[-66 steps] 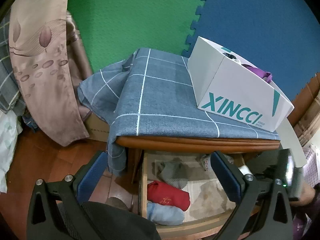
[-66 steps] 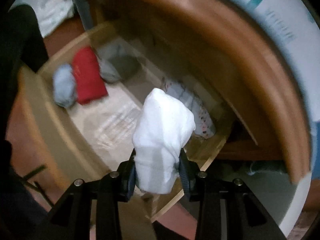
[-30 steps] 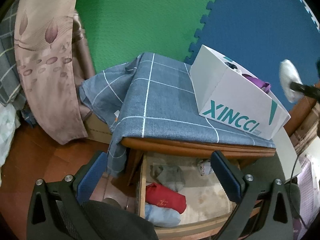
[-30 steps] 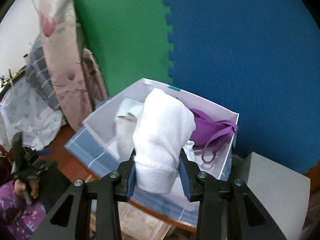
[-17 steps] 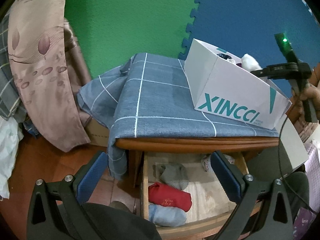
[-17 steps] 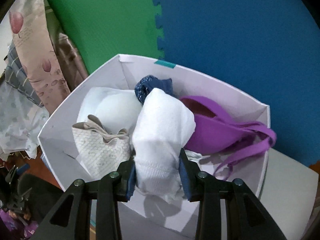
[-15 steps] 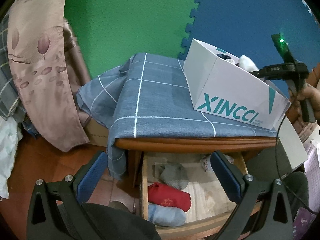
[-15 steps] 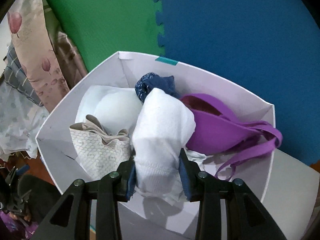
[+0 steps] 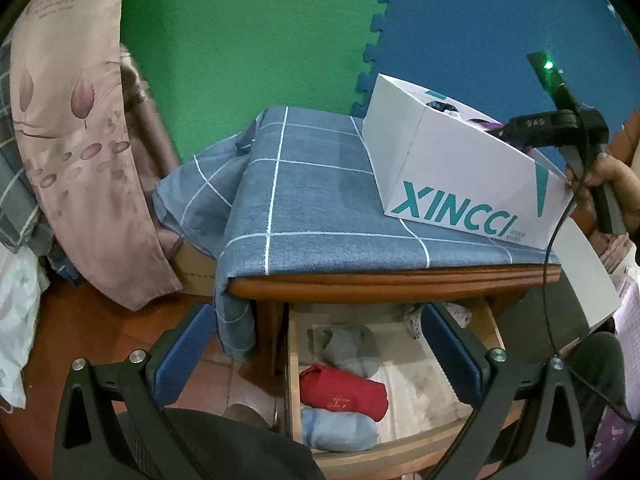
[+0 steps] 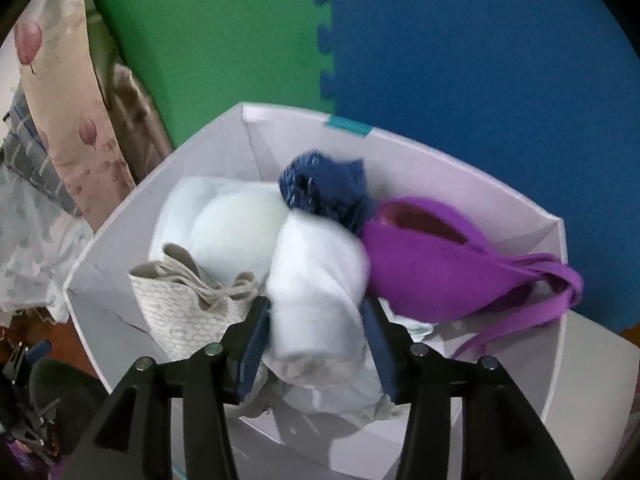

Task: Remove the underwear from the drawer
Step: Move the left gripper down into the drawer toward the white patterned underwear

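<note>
My right gripper (image 10: 316,328) is over the white XINCCI box (image 10: 500,200), its jaws spread around a rolled white underwear (image 10: 316,280) that rests in the box, blurred. The box also holds a purple bra (image 10: 440,264), a dark blue piece (image 10: 328,188), a pale bra (image 10: 232,224) and a beige patterned piece (image 10: 180,300). My left gripper (image 9: 316,344) is open and empty in front of the open drawer (image 9: 404,456). The drawer holds a red roll (image 9: 344,390), a light blue roll (image 9: 340,430), a grey piece (image 9: 352,348) and a patterned piece (image 9: 456,314).
The box (image 9: 452,180) stands on a blue checked cloth (image 9: 312,200) over the wooden cabinet top. A floral curtain (image 9: 72,120) hangs at left. Green and blue foam mats line the wall. A dark chair back (image 9: 224,448) is below my left gripper.
My right gripper carried the white underwear from the drawer up over the box and lowered it in. Its jaws have now widened around the roll. My left gripper stayed put.
</note>
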Motion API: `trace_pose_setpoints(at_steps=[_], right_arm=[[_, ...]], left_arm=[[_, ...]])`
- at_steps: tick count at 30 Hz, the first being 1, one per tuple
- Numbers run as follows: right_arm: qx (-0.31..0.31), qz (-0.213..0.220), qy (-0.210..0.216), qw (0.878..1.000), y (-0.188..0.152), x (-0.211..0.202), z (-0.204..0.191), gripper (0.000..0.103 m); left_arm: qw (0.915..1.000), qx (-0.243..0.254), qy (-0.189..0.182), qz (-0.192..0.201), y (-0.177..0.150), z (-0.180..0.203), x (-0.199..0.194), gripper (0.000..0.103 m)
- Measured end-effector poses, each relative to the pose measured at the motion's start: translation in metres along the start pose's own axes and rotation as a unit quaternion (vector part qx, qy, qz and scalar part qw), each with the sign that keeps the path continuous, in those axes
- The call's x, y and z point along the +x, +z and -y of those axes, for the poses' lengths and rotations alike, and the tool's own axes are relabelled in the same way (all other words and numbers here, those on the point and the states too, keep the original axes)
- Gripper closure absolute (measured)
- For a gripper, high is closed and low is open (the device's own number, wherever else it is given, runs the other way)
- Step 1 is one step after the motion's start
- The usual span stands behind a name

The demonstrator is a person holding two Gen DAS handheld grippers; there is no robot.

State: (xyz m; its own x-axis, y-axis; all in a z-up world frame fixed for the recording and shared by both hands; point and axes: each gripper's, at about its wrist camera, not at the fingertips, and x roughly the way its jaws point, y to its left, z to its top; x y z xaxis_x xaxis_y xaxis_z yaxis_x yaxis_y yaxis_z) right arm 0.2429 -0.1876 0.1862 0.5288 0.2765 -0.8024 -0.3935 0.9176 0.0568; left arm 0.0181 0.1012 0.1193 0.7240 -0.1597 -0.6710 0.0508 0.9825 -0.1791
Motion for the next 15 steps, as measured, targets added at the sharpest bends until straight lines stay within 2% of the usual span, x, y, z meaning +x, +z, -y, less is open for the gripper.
trace_pose_setpoints(at_steps=[4, 7, 9, 10, 12, 15], right_arm=[[0.034, 0.080, 0.028, 0.996, -0.018, -0.041, 0.015, 0.051], [0.055, 0.150, 0.054, 0.986, -0.051, -0.080, 0.027, 0.048], [0.060, 0.181, 0.060, 0.980, -0.090, -0.104, 0.035, 0.047], [0.061, 0.185, 0.060, 0.979, -0.102, -0.109, 0.038, 0.047], [0.065, 0.188, 0.053, 0.979, -0.146, -0.122, 0.052, 0.046], [0.085, 0.173, 0.033, 0.981, -0.192, -0.127, 0.074, 0.046]], left_arm=[[0.9999, 0.015, 0.002, -0.004, 0.000, 0.004, 0.001, 0.001], [0.9991, 0.041, 0.011, -0.007, -0.002, 0.014, 0.003, 0.001], [0.9980, 0.061, 0.016, -0.010, -0.005, 0.021, 0.004, 0.001], [0.9966, 0.079, 0.019, -0.014, -0.007, 0.027, 0.006, 0.001], [0.9933, 0.112, 0.026, -0.018, -0.011, 0.040, 0.008, 0.001], [0.9799, 0.196, 0.018, -0.033, -0.023, 0.074, 0.016, 0.001]])
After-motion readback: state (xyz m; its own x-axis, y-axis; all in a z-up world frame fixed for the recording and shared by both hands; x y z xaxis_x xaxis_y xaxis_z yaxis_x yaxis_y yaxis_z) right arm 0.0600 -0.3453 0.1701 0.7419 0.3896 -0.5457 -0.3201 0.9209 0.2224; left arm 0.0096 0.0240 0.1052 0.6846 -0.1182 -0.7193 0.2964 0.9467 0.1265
